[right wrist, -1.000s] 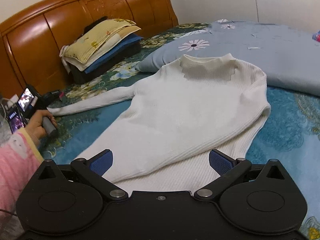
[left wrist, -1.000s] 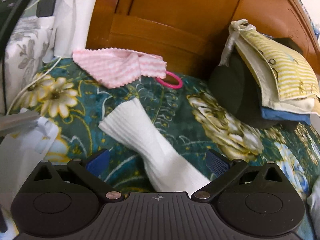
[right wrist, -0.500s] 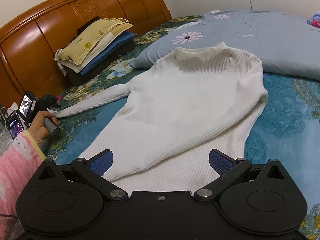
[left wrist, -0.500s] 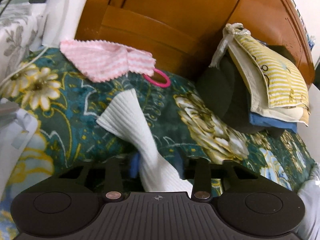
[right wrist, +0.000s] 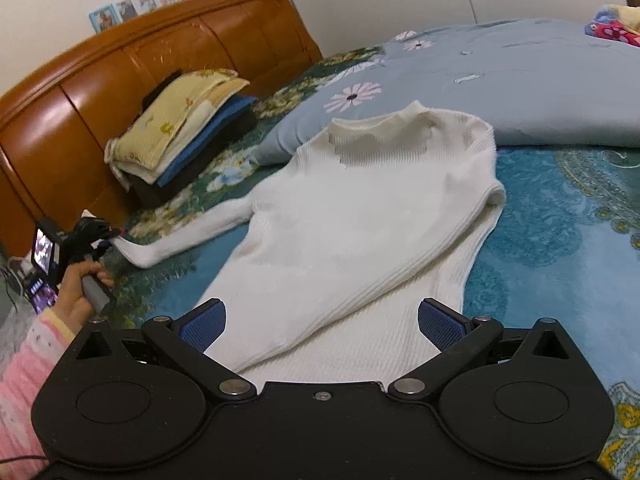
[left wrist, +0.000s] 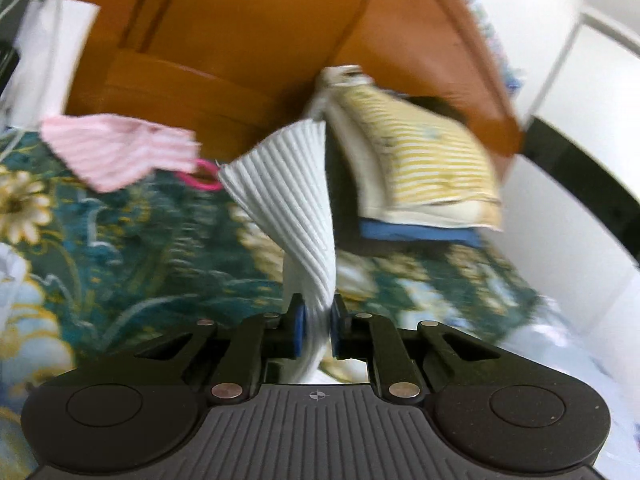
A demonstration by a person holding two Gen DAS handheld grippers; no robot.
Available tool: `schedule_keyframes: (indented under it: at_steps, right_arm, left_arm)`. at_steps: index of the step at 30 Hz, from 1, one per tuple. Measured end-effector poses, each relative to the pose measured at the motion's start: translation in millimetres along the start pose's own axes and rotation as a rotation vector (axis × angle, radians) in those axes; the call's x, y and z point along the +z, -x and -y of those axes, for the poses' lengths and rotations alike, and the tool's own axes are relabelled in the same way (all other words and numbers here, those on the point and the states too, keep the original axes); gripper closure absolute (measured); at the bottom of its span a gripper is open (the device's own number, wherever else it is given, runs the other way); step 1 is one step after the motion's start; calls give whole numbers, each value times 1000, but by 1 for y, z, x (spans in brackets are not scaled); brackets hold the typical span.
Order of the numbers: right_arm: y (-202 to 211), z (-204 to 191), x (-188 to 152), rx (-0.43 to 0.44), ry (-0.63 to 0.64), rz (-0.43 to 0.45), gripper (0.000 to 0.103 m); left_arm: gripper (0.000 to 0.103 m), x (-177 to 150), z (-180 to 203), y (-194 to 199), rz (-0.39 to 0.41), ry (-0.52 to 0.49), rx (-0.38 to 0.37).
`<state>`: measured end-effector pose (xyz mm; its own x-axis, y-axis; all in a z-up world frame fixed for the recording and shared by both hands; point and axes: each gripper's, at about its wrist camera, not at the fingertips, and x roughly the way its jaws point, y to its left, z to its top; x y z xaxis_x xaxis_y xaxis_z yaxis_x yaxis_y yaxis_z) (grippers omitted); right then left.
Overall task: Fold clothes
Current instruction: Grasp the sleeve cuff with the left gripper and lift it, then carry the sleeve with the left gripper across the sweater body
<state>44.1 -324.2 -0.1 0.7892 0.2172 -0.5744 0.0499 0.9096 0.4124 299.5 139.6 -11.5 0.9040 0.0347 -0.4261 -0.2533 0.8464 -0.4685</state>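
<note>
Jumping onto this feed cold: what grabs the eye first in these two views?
The white ribbed sweater spread across the bed, collar toward the blue floral pillow, fills the right wrist view. Its sleeve stands twisted up from the shut left gripper, lifted off the green floral bedspread. Behind, a stack of folded clothes leans against the orange wooden headboard; the right gripper is open over the hem.

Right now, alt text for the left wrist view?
The left gripper is shut on the white ribbed sleeve, whose cuff stands up over a floral bedspread. Behind: a wooden headboard, a pink striped cloth and folded clothes. Image is motion-blurred.
</note>
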Motion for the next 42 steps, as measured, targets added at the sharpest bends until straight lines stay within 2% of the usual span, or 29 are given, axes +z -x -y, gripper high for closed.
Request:
schedule_keyframes:
  at_steps: [7,13,18,24,30,34,39,42]
  right_arm:
    - [24,5,-1,25,-25,44,1]
    - [46,18,-6,42,-73,83,1]
    - [63,33,-12,44,-115,119,1]
    - [77,55,-25,43,-182,141,1]
    - [84,76,-37,31,-233,161,1]
    - [83,83,-43,34,-256,165,1]
    - [81,89,-46,40,-272,169,1]
    - [76,89,-48,60,-275,159,1]
  left_arm:
    - [93,-8,50,43,-29,-97,-229]
    - [93,-36,97,84,-69,-250,-382]
    - [93,-86,133,124,-144,-360,-556]
    - [93,-142,158,155,-206,-534,-672]
    - [93,-199,182,186,-267,-711,-783]
    - [93,-230,188,199,-323,-869,-817]
    - [93,-259,177,213,-374,-1002,-805]
    - [92,-271,168,213,-405,-1038,-787]
